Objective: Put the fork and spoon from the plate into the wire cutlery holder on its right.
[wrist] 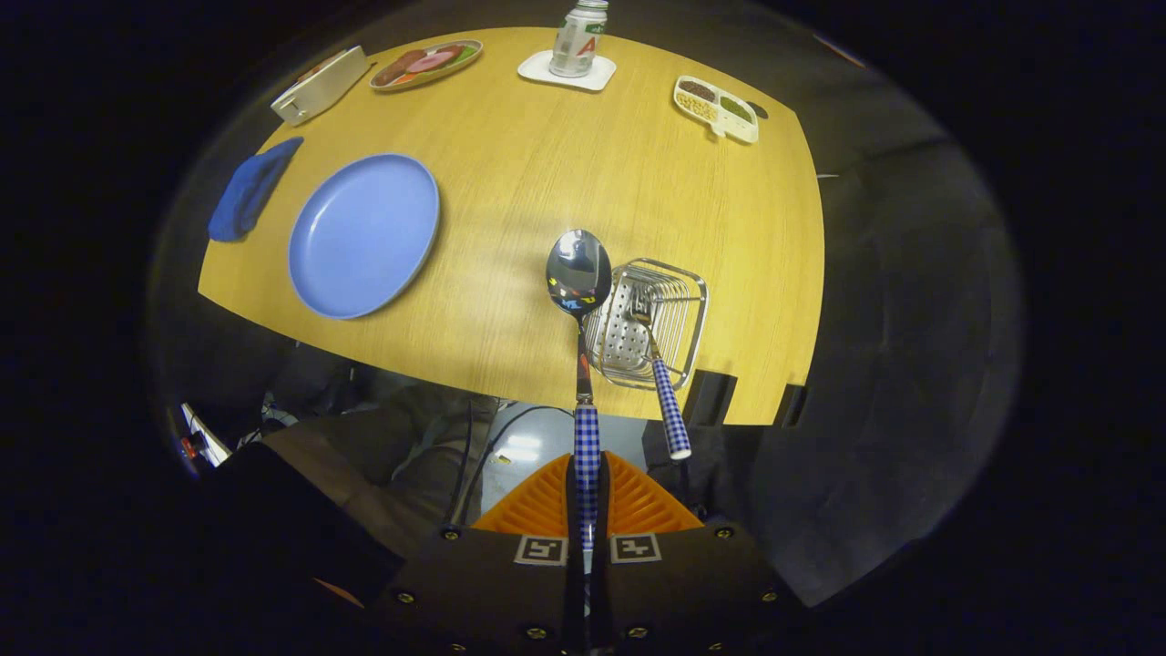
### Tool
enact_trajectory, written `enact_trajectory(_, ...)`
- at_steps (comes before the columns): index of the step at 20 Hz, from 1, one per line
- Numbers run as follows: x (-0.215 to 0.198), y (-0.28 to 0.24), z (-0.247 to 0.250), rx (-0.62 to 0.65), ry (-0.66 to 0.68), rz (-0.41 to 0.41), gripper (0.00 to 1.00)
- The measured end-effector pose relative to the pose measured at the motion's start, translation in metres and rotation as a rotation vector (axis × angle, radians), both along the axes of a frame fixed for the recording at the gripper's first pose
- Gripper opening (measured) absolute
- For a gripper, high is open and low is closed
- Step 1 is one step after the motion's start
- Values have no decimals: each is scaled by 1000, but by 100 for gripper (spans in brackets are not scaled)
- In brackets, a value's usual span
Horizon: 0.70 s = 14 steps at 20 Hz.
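Gripper view: at the bottom centre of the frame, the claw (pixel 588 497) is clamped on the checked handle of the spoon (pixel 579 273), its two orange fingers (pixel 537 510) pressed together on either side. The spoon rises straight ahead of the fingers, its bowl above the table (pixel 547 164) at the middle of the frame, just left of the holder (pixel 649 323). The fork (pixel 658 374) already sits in the holder, tines down in the wire basket, its checked handle leaning out over the table's near edge. Left of centre lies the blue plate (pixel 364 235), with a blue cloth (pixel 250 187) beyond it at the left edge. At the top of the frame stand a can (pixel 577 38) on a white coaster (pixel 567 71), a divided snack tray (pixel 716 107), a food dish (pixel 425 64) and a white box (pixel 319 85).
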<state>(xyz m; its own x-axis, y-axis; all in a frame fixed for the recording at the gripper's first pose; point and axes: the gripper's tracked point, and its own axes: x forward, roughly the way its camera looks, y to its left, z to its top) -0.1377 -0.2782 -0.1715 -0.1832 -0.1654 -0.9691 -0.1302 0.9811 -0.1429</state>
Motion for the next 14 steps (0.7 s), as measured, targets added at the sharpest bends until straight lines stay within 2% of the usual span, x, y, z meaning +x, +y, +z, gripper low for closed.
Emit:
enact_trajectory(7,-11,-32,-10,-81,114,-2,3)
enact_trajectory(14,-12,-52,-13,-138,274,72,3)
